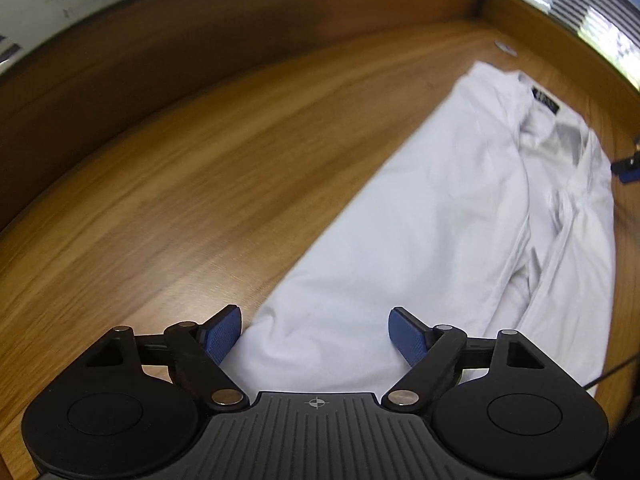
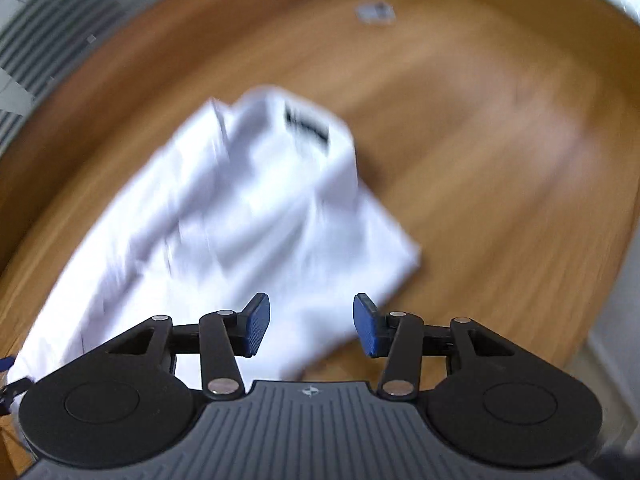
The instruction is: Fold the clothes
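A white shirt [image 1: 452,216] lies folded lengthwise on the wooden table [image 1: 180,184], with its collar and a black label [image 1: 546,99] at the far end. My left gripper [image 1: 316,332] hangs over the shirt's near end, jaws wide open and nothing between the blue pads [image 1: 222,336]. In the right wrist view the same shirt [image 2: 224,216] is blurred, its black label [image 2: 308,126] towards the top. My right gripper [image 2: 311,326] stands open above the shirt's near right edge, its pads [image 2: 256,326] apart and clear of the cloth. The other gripper's blue tip [image 1: 628,168] shows at the right edge of the left wrist view.
The table's raised wooden rim [image 1: 168,60] curves along the far side, with window blinds [image 1: 580,4] behind it. A small pale tag [image 2: 376,11] lies on the table beyond the shirt. A thin dark cable [image 1: 612,372] runs off the right side.
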Action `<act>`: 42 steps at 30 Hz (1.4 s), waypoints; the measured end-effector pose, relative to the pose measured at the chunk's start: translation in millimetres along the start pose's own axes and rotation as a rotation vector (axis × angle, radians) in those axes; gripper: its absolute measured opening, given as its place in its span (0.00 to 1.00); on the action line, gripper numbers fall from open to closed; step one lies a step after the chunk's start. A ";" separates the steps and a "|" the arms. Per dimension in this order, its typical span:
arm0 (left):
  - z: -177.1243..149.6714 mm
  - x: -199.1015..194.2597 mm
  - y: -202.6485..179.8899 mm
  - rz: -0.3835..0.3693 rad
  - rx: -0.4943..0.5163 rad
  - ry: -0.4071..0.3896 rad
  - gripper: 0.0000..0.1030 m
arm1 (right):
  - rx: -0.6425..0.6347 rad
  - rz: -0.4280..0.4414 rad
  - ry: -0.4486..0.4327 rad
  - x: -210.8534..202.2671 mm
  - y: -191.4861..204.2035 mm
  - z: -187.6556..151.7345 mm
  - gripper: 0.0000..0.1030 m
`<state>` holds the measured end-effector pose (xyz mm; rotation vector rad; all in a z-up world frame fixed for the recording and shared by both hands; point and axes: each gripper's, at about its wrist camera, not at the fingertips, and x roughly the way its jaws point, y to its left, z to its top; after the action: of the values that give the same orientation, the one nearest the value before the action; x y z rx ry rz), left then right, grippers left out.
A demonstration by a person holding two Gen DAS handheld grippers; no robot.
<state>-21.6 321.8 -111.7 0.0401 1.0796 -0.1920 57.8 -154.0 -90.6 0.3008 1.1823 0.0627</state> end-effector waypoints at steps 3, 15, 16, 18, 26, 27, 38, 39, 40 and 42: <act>-7.8 -0.7 0.2 -0.006 -0.004 0.011 0.72 | 0.025 0.040 0.066 15.5 6.4 -23.9 0.51; -80.7 -43.2 -36.8 0.053 -0.128 0.057 0.68 | -0.199 0.115 0.061 56.6 63.2 -10.4 0.51; -89.2 -47.9 -43.3 0.056 -0.155 0.057 0.68 | -0.227 0.119 0.060 60.8 69.4 -5.7 0.51; -103.9 -56.1 -59.6 0.065 -0.205 0.061 0.67 | -0.284 0.131 0.062 70.2 84.3 5.6 0.51; -137.4 -76.3 -139.4 0.082 -0.412 0.074 0.65 | -0.562 0.197 0.103 108.5 156.4 45.7 0.51; -138.5 -76.6 -150.6 0.078 -0.439 0.080 0.64 | -0.598 0.205 0.105 111.6 164.5 48.0 0.51; -111.4 -57.6 -251.0 0.046 -0.594 0.045 0.64 | -0.873 0.301 0.127 147.7 226.7 80.2 0.51; -109.8 -55.6 -257.4 0.046 -0.598 0.040 0.64 | -0.890 0.312 0.123 148.5 227.7 84.1 0.51; -109.0 -54.4 -264.1 0.047 -0.598 0.037 0.64 | -0.908 0.323 0.121 148.2 227.8 87.3 0.51; -109.8 -55.4 -275.7 0.042 -0.586 0.032 0.64 | -0.946 0.355 0.117 135.4 214.8 86.5 0.51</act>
<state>-191.0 72.3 -98.1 -0.4609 1.1309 0.1676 212.2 62.5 -126.1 -0.3398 1.0810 0.9295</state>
